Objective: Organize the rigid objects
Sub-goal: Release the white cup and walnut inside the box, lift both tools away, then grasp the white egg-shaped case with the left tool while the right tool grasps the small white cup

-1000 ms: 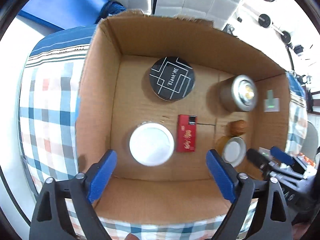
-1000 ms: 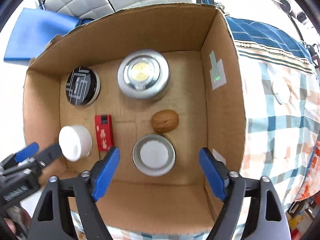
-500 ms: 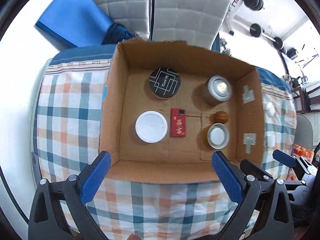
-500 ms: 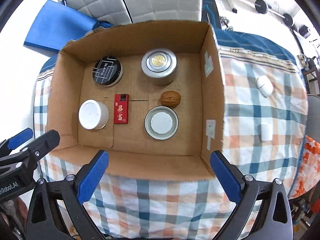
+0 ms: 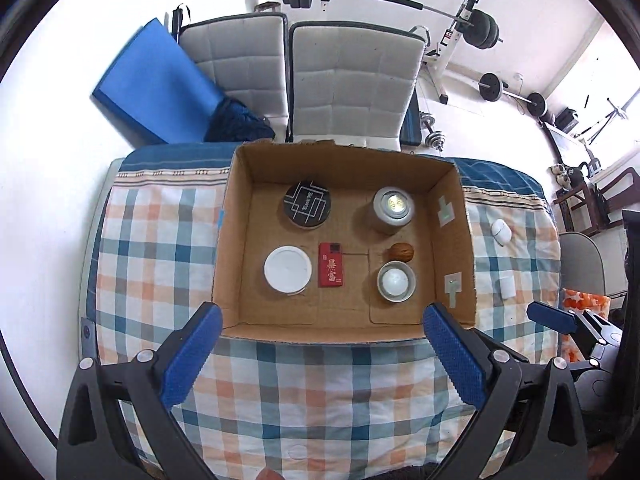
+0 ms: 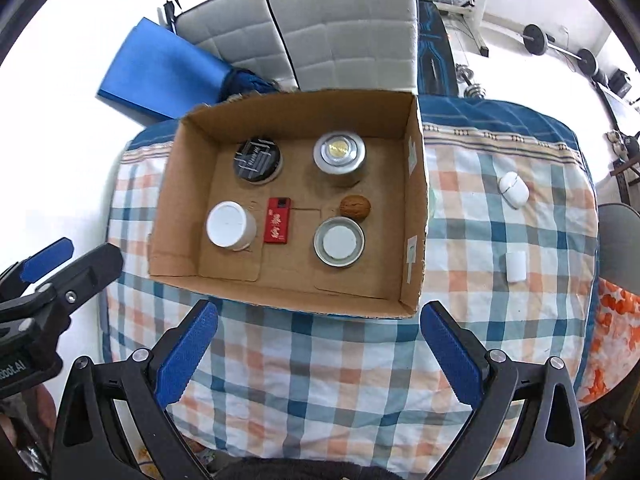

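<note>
Seen from the left wrist: open brown cardboard box on the plaid-clothed worktop, holding a round black tin with white line pattern, a silver cylindrical can with gold top, a white round lidded jar, a flat red rectangular box, a brown walnut and a shallow metal tin with white centre. Left tongs spread apart, empty, hovering above the box's near wall. Seen from the right wrist: same six items inside the box; outside it, on the cloth, a white oval case and a small white block. Right tongs likewise wide apart, gripping nothing.
</note>
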Available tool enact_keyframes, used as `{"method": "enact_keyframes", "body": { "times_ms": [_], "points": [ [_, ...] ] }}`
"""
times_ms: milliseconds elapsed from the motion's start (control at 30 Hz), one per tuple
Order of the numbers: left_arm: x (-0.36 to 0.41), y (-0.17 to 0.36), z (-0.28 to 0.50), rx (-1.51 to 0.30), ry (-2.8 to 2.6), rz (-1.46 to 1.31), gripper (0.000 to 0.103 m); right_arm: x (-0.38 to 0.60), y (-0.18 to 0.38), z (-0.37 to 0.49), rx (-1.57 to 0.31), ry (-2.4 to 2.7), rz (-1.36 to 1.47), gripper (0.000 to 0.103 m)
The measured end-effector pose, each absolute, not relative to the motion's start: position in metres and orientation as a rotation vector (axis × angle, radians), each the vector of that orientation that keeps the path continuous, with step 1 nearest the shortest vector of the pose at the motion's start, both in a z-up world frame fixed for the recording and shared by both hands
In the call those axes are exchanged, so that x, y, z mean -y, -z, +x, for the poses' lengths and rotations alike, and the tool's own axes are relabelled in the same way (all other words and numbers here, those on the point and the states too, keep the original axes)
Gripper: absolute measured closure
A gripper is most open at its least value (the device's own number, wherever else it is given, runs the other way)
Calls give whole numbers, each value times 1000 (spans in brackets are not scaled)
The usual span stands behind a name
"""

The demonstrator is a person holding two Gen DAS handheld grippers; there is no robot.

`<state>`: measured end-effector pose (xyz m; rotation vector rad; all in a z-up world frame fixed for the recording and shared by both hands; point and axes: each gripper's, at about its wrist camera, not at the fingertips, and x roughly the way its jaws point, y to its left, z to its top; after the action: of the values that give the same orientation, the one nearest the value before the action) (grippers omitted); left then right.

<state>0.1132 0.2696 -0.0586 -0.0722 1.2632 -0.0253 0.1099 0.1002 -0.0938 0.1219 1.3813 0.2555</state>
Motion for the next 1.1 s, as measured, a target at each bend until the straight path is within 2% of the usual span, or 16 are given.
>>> {"method": "enact_keyframes", "body": {
  "times_ms": [200,333,667,733,800,933,1033,1067,1100],
  "points": [
    [-231,52,119,-1243,46,-58,0,-57,89,117,-1362,-220,166,0],
    [-184,64,128,-1243,58,-15,0,4,107,129,-1378,-97,179,0],
    [-60,148,171,-1343,129,69,0,137,220,165,-1522,109,293,2],
    [-45,163,181,-1365,113,93,0,144,246,172,-1562,115,295,9],
    [-35,178,189,-1389,105,107,0,147,274,177,-1612,105,303,21],
    [-21,196,198,-1422,86,124,0,148,311,182,-1664,83,319,35],
    [-14,202,203,-1433,76,121,0,149,331,183,-1692,57,355,53],
    [-11,204,205,-1439,74,120,0,149,335,183,-1698,52,354,62],
    [-7,205,207,-1441,72,117,0,150,336,182,-1693,45,354,63]
  ]
}}
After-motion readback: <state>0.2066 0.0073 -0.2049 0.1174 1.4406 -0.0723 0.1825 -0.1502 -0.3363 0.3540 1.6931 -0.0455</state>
